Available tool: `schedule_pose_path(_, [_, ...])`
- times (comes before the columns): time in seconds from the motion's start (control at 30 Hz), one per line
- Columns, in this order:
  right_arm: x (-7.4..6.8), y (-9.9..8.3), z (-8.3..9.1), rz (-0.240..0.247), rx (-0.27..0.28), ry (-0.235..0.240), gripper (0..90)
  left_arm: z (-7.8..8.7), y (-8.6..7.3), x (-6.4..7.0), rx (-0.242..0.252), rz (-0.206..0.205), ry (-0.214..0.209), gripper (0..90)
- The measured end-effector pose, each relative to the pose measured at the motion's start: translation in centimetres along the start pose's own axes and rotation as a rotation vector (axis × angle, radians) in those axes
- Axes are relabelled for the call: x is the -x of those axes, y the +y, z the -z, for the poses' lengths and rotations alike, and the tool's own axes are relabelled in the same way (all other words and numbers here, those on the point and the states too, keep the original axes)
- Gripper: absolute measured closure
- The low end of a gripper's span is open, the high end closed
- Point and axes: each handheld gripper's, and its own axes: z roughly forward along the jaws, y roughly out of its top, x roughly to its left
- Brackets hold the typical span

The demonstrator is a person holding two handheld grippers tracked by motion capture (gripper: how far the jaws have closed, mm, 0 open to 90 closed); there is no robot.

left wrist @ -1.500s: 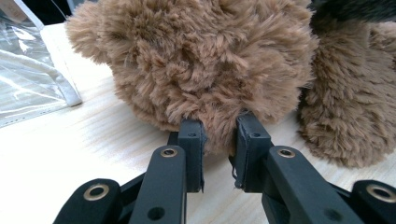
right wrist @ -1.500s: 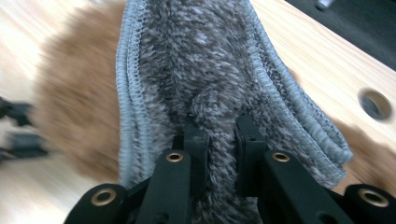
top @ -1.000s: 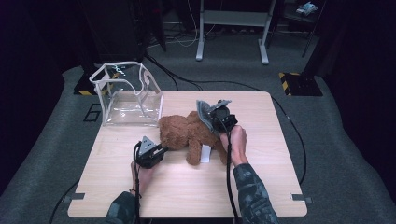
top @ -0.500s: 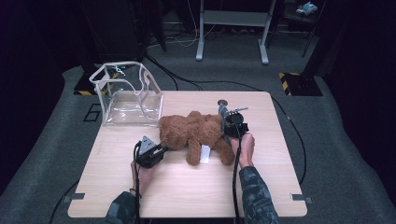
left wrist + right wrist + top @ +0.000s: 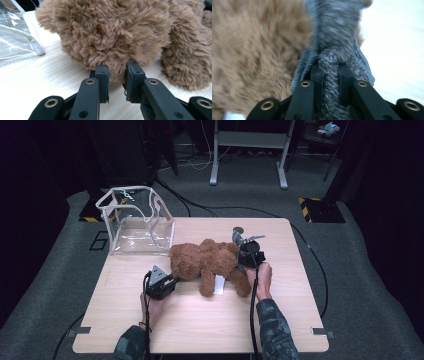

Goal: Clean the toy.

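Left gripper [image 5: 117, 75]: jaws nearly together, pinching a small tuft of brown plush at the near edge of the teddy bear [image 5: 210, 262]. In the left gripper view the bite takes in fur and little else, so the hold is judged shallow.

Right gripper [image 5: 331, 75]: jaws pressed onto a grey knitted cord or scarf [image 5: 334, 32] that lies against the bear's fur. The right gripper view is blurred, and how the grey piece is fixed to the bear cannot be told. In the high view this gripper [image 5: 248, 254] sits at the bear's far right end, with the hand [image 5: 260, 276] just behind it.

Position: the bear lies flat near the middle of the wooden table [image 5: 200, 320], a white tag [image 5: 219, 284] showing at its lower side. A clear plastic bag [image 5: 137, 222] stands open at the table's far left corner, its near wall close to the bear.

Risks, as judged:
- A lift may pull the fur tuft out of the left jaws, dropping that end of the bear.
- The grey piece may stretch, slide or come off under load, since it bears the weight rather than the body.
- An uneven lift may swing the limp bear into the light bag and tip or push it.
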Motion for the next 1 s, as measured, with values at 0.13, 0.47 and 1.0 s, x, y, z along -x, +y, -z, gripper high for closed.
schedule_pose_path(0.13, [1.0,-1.4,-1.4,-0.017,-0.081,0.007,78.9,-0.1,0.0,0.0,0.002,-0.001,0.001,75.0])
schedule_pose_path(0.47, [1.2,-1.2,2.3,-0.008,-0.002,0.01,78.7,-0.1,0.0,0.0,-0.005,0.002,0.002,74.9])
schedule_pose_path(1.0, [3.7,-5.8,3.9,-0.055,-0.017,-0.057,78.5,0.8,0.2,0.3,-0.045,0.029,0.029,44.7])
